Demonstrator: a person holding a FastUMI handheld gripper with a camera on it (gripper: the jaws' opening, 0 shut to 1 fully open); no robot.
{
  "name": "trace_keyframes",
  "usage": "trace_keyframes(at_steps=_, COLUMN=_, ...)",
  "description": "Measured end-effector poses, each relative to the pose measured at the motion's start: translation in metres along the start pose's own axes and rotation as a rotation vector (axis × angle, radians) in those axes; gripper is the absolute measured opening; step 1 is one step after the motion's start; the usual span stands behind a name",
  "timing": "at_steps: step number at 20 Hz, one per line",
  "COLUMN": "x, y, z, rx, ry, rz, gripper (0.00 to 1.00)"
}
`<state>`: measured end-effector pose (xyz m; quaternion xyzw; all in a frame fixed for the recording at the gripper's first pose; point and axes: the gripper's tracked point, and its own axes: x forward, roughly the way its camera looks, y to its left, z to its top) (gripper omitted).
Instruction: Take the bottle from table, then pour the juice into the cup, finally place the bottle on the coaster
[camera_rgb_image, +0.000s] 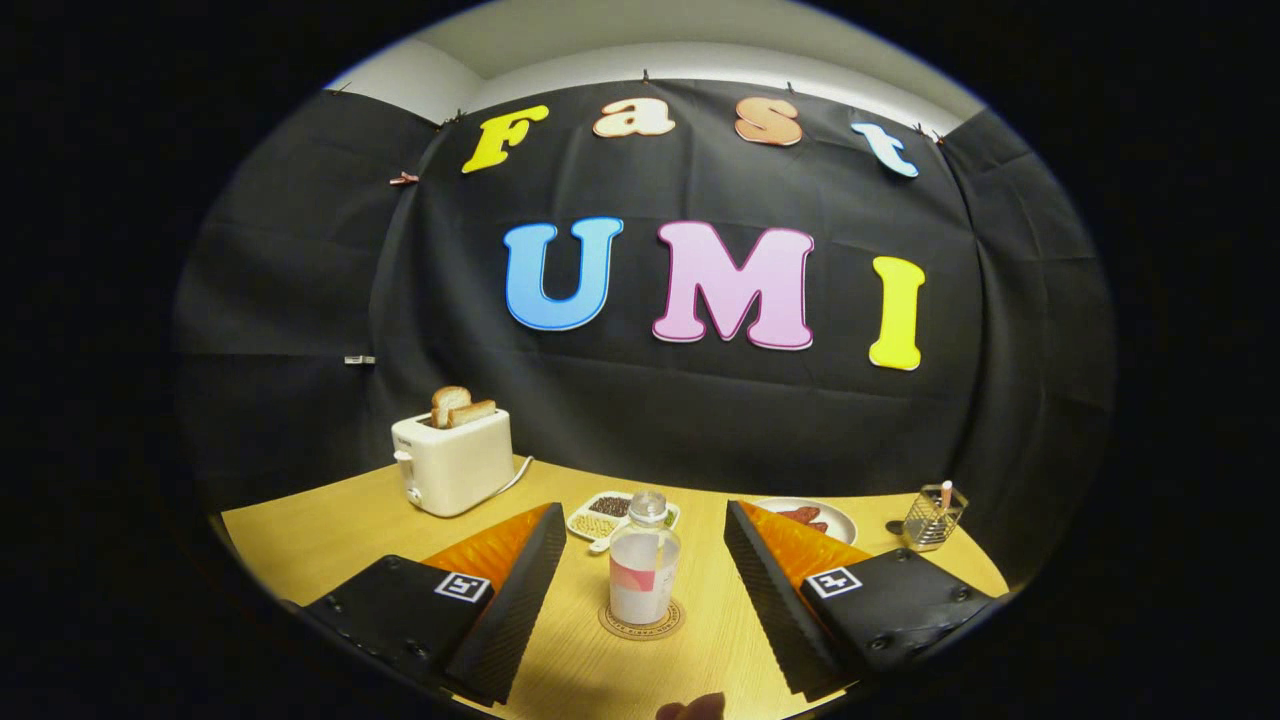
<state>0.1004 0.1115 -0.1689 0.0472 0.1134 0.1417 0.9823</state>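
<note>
On the table (330, 545), the bottle (644, 560) stands on its coaster (640, 622); my gripper (645, 545) is spread wide, empty — task looks finished.

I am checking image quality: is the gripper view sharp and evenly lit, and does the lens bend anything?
Gripper view: the bottle on its coaster is sharp between the open gripper fingers; light is even, with soft glare on the table; the fisheye bows the table's far edge and tilts the toaster.

A clear bottle (644, 560) with a pink label stands upright on the round coaster (641, 620), between the spread claw fingers.
</note>
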Motion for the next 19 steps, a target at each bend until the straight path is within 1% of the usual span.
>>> trace_keyframes(at_steps=5, x=-0.037, y=0.014, z=0.045, rx=-0.055, ry=-0.051, rz=0.007, gripper=0.97)
trace_keyframes(at_steps=9, x=-0.061, y=0.023, z=0.074, rx=-0.057, ry=-0.084, rz=0.008, gripper=0.97)
trace_keyframes(at_steps=16, x=-0.086, y=0.021, z=0.112, rx=-0.060, ry=-0.126, rz=-0.015, gripper=0.97)
trace_keyframes(at_steps=19, x=-0.095, y=0.028, z=0.119, rx=-0.030, ry=-0.152, rz=0.007, gripper=0.97)
